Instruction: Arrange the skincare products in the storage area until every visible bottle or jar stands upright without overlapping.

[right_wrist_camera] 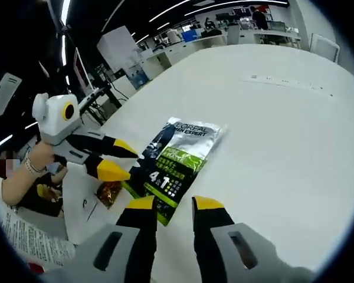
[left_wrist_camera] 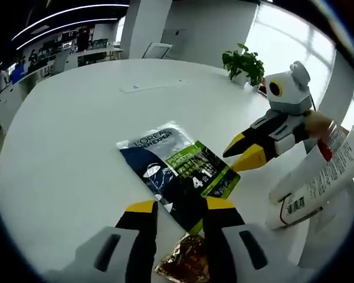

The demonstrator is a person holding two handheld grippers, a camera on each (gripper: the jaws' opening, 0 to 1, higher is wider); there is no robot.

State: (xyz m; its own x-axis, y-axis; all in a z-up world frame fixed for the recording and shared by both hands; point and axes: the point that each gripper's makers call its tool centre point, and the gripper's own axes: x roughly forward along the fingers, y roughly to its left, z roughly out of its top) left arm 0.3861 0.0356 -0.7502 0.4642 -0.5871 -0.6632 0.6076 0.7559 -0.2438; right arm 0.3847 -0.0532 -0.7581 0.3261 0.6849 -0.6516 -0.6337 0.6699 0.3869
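Both grippers, left (left_wrist_camera: pixel 178 207) and right (right_wrist_camera: pixel 172 204), are hovering spread and empty over the flat sachet (left_wrist_camera: pixel 178 169) (table centre); its thin edge risks slipping during pinching.

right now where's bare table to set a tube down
Free: the wide white table beyond the L'Oreal sachet, toward the potted plant, and the stretch right of the sachet in the right gripper view. Crowded: the near edge, with the brown foil packet, white tubes and both grippers.
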